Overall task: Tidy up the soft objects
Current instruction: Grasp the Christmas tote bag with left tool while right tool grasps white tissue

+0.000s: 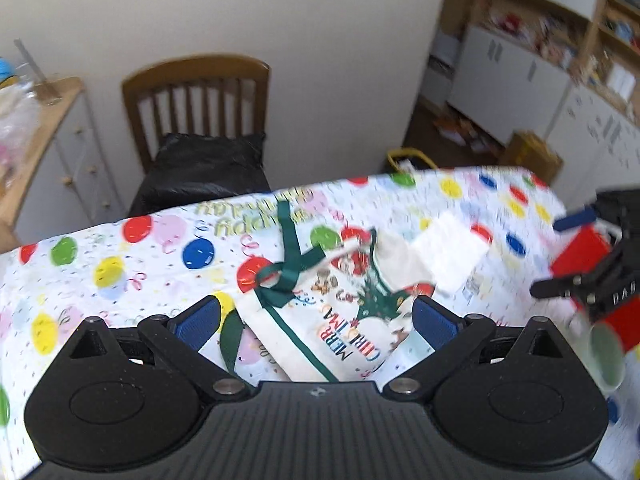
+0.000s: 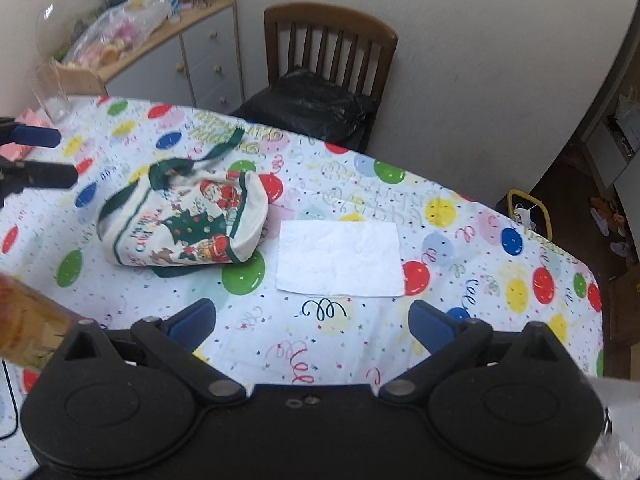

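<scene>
- Jaws of left gripper (image 1: pixel 316 320) spread wide, blue pads (image 1: pixel 199 322) apart, nothing between them; hovering low over near part of Christmas cloth (image 1: pixel 340 312).
- Jaws of right gripper (image 2: pixel 312 322) likewise spread wide and empty, held above bare tablecloth (image 2: pixel 500 280), short of white napkin (image 2: pixel 338 258).
- Christmas cloth: cream fabric with green trim, tree and Santa print, "MERRY CHRISTMAS" lettering; crumpled in a loose bundle on the desk (image 2: pixel 440 208), green ribbon ties (image 1: pixel 294 256) trailing off toward far edge. Lying just left of napkin in right wrist view, small gap between the two.
- White napkin flat on the desk, roughly rectangular, corners squared to near edge; blurred in left wrist view (image 1: pixel 450 256), where it sits just past the cloth on the right.
- Tablecloth white with coloured balloons, streamers and confetti, covering whole desk.
- Right gripper seen from left wrist view at right edge (image 1: pixel 580 256), black with a red body; pale green cup-like rim (image 1: pixel 606 354) beside it, blurred, cannot tell what it is.
- Left gripper seen from right wrist view at left edge (image 2: pixel 40 156), fingers apart.
- Clear glass (image 2: pixel 50 92) standing at far left of the desk.
- Beyond the desk: wooden chair (image 2: pixel 332 48) against the wall, black bag (image 2: pixel 312 108) on its seat.
- Further left: sideboard with drawers (image 2: pixel 200 56), cluttered top.
- Far right: shelves and cupboards (image 1: pixel 540 40), yellow-framed item (image 2: pixel 530 210) on the floor.
</scene>
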A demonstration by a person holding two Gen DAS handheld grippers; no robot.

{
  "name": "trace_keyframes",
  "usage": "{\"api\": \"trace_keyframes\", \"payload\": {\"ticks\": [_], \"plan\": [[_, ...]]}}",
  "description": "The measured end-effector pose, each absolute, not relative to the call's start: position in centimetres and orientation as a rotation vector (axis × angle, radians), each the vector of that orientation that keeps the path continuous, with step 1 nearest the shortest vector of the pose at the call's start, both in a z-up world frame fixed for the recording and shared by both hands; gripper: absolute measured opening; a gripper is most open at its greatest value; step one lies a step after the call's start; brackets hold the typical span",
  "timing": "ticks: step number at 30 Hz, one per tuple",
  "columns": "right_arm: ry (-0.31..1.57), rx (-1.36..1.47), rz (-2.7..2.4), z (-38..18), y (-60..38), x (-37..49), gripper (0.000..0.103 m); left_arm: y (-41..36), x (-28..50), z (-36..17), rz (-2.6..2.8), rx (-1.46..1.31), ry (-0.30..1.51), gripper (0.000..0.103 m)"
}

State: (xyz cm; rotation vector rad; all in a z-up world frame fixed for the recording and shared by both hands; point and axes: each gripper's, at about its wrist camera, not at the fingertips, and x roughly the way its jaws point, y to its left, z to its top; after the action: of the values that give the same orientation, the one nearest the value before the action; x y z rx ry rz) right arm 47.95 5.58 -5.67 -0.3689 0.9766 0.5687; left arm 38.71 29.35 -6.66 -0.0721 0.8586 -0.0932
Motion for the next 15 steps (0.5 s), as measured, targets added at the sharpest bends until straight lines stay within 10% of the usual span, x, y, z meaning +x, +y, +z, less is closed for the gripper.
{"api": "trace_keyframes", "payload": {"ticks": [15], "plan": [[1.075, -0.471, 0.603, -11.3, 9.4, 51.3, 0.101, 27.0, 44.4, -12.1, -0.351, 0.043, 0.995, 0.102]]}}
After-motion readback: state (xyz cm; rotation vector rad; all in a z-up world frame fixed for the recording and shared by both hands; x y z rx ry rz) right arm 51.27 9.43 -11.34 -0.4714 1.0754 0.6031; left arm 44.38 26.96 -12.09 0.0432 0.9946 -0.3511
